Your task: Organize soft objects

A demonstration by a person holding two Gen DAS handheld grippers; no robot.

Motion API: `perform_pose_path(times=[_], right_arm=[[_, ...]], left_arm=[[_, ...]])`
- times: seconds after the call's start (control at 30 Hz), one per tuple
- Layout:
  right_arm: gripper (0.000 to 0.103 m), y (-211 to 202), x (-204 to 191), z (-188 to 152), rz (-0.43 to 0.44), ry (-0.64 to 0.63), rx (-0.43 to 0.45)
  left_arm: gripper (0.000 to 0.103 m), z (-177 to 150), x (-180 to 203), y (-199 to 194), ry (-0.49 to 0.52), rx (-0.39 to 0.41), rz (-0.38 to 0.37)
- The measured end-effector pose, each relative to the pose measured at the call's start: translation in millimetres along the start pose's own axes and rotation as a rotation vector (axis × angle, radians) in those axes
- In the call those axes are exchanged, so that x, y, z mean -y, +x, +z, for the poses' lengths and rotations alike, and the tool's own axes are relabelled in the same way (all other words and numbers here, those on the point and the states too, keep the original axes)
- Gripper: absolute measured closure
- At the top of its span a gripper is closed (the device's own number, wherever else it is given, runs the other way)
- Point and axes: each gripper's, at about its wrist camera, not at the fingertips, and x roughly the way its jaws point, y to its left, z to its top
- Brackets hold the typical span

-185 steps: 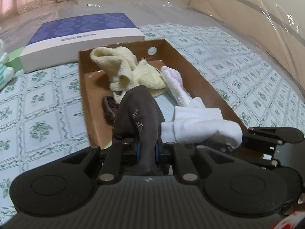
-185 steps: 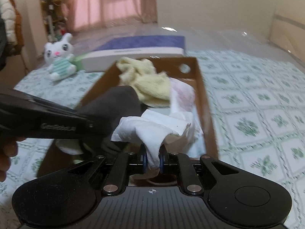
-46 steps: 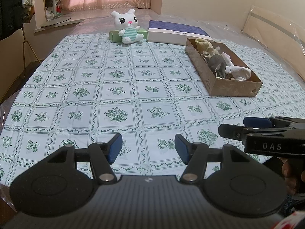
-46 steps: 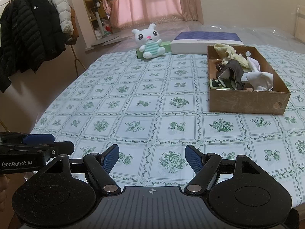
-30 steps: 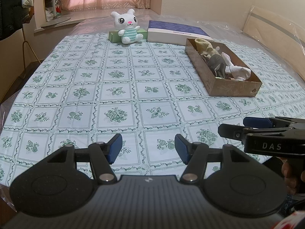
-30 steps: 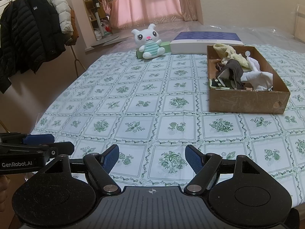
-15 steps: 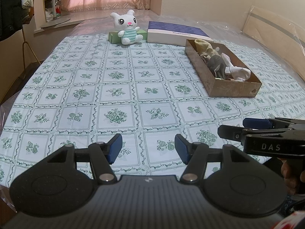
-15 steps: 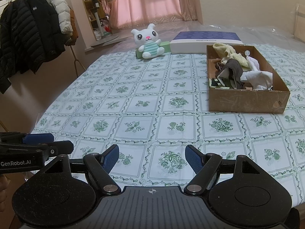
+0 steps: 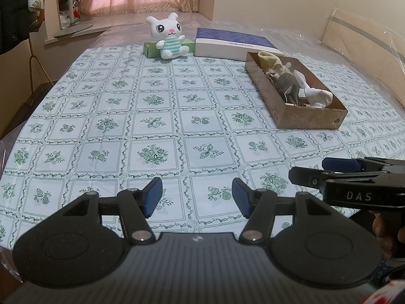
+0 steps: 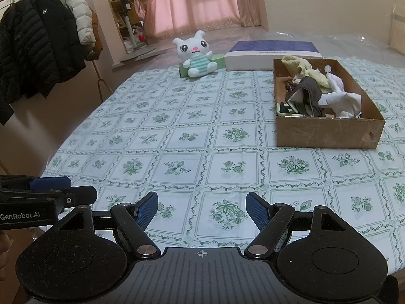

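A brown cardboard box (image 9: pixel 306 120) (image 10: pixel 326 131) stands on the right of the patterned tablecloth. In it lie a yellow cloth (image 9: pixel 269 59) (image 10: pixel 301 67), a dark grey sock (image 9: pixel 287 83) (image 10: pixel 310 87) and a white sock (image 9: pixel 317 96) (image 10: pixel 341 100). My left gripper (image 9: pixel 197 196) hovers open and empty over the near edge of the table, far from the box. My right gripper (image 10: pixel 202 209) is likewise open and empty near the front edge. Each gripper shows at the side of the other's view: the right gripper (image 9: pixel 329 171) and the left gripper (image 10: pixel 65 190).
A white plush bunny (image 9: pixel 168 39) (image 10: pixel 196 54) leans on a green box (image 9: pixel 152 48) at the far side, next to a flat blue-and-white box (image 9: pixel 234 44) (image 10: pixel 272 53). Jackets (image 10: pixel 40 50) hang on a rack left of the table. A plastic-wrapped headboard (image 9: pixel 364 50) runs along the right.
Six seconds ago both grippers were shut on socks over the box; they have let go and pulled back to the near edge. Over the last second nothing has visibly moved.
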Motion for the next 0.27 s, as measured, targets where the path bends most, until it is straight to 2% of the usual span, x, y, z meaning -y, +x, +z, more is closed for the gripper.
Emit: perform_pose_path(times=[0.27], right_arm=[[0.027,3.4,-0.3,-3.6,-0.003,0.006,-0.005]], left_arm=[[0.045,1.9,1.4,4.0,-0.006,-0.013,0.001]])
